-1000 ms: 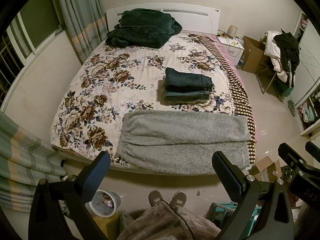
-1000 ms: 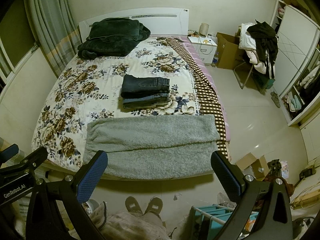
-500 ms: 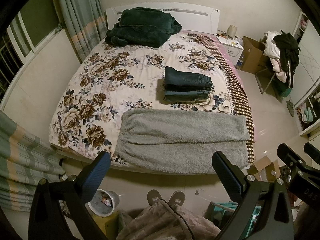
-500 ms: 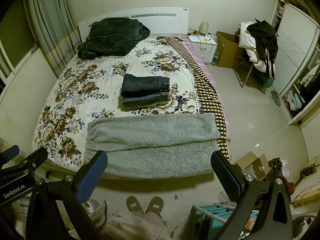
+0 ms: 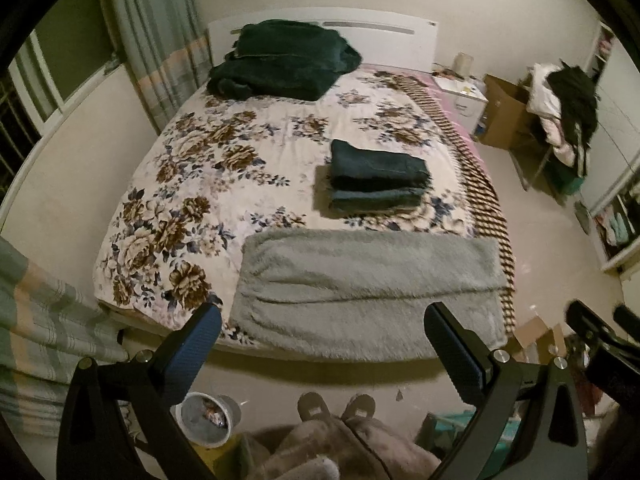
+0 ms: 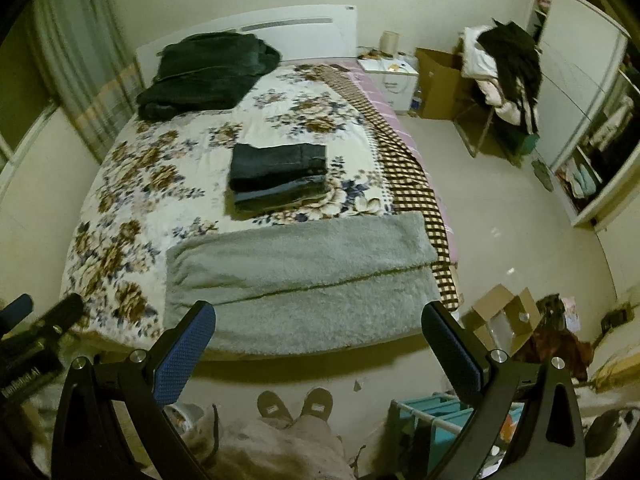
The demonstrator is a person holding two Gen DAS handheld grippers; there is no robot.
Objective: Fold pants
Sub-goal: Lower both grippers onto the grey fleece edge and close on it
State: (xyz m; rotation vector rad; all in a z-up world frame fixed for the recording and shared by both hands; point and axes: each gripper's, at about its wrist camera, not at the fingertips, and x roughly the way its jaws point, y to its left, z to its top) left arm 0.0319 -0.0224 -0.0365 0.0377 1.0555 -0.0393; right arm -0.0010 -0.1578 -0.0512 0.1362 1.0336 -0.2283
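While both claws are held wide and empty, the grey pants (image 5: 368,292) are seen at lower centre, long axis left-to-right, above the left gripper (image 5: 320,344) and right gripper (image 6: 316,340), neither nearer.

A dark green blanket (image 5: 280,60) lies by the headboard (image 5: 384,32); a cardboard box (image 6: 506,318) sits open on the floor.

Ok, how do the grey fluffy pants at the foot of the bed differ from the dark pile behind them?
The grey fluffy pants lie long across the bed's foot edge, folded once lengthwise; the dark pile is a compact stack of denim-like garments nearer mid-bed. The grey is pale and shaggy, the pile dark and smooth. Both rest on the floral bedspread, touched by neither gripper.
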